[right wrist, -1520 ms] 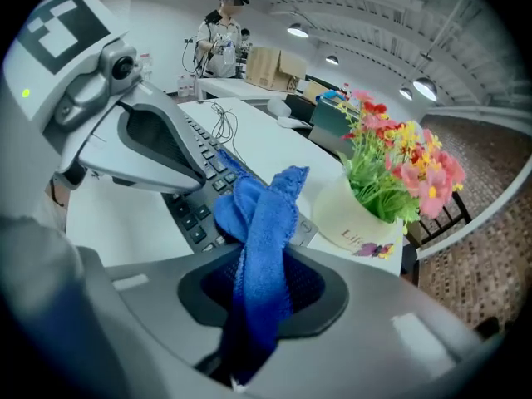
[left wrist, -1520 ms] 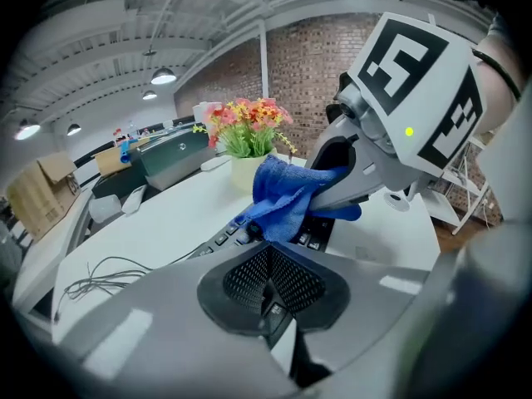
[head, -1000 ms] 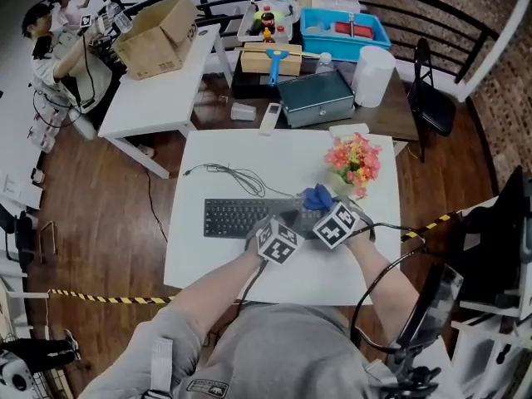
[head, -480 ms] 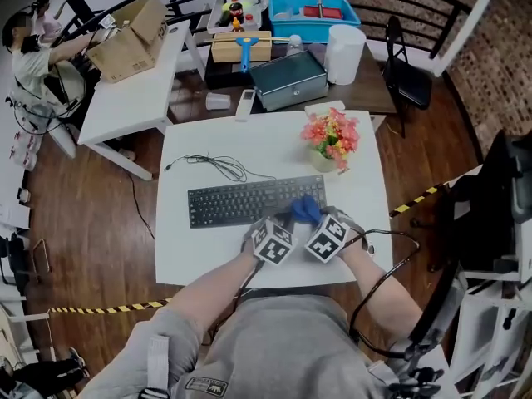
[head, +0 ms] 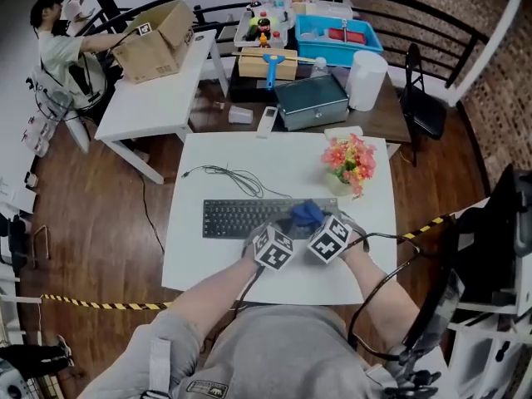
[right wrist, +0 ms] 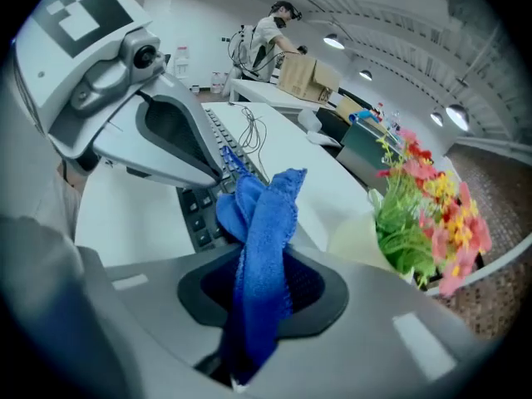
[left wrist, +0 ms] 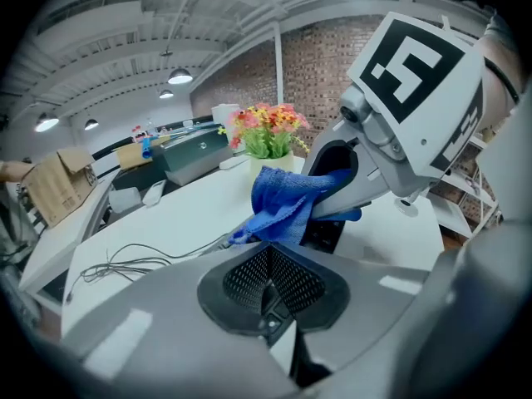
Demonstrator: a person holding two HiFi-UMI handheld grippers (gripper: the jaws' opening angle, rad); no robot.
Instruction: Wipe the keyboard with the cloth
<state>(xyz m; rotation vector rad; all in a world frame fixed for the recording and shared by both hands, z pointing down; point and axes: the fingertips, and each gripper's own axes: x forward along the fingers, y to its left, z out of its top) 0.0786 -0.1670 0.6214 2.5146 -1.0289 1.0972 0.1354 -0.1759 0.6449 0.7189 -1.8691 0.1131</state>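
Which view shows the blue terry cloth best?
Right gripper view: the blue terry cloth fills the centre, close and sharp, clamped in the right gripper. Left gripper view shows it side-on, bunched at that gripper's tips. Head view shows only a small blue patch over the right end of the black keyboard.

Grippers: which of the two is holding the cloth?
The right gripper: the blue cloth is pinched between its jaws, above the keyboard. The left gripper has its jaws together, nothing between them.
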